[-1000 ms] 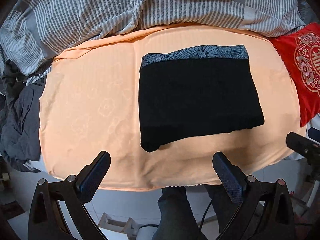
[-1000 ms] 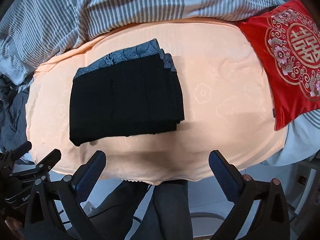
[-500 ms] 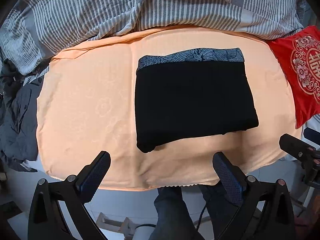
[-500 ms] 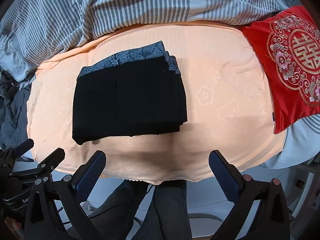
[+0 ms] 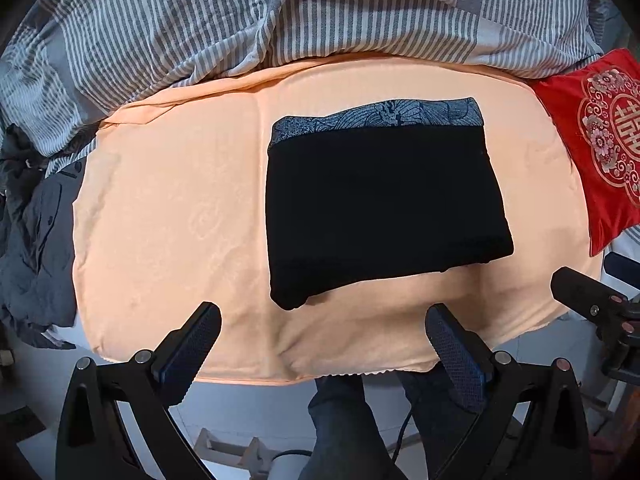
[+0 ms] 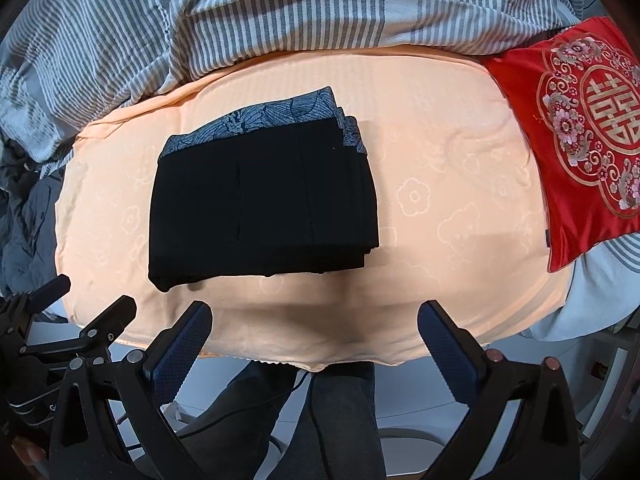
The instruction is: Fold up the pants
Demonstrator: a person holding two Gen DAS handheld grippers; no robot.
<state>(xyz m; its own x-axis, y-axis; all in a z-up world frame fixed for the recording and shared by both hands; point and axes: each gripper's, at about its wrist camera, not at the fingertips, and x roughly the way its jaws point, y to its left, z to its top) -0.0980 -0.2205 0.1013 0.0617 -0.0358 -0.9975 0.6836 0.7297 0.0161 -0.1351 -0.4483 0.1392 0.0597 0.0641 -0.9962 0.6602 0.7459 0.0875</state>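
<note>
The black pants lie folded in a compact rectangle on the orange sheet, with a grey patterned waistband along the far edge. They also show in the right wrist view, left of centre, with stacked layers visible at the right side. My left gripper is open and empty, held above the bed's near edge. My right gripper is open and empty, also back from the pants over the near edge.
A grey striped duvet is bunched along the far side. A red embroidered cushion lies at the right. Dark grey clothing is heaped at the left. The person's legs and the floor are below the bed edge.
Both grippers have drawn back and risen slightly from the bed. The folded pants have not moved. Both stay open.
</note>
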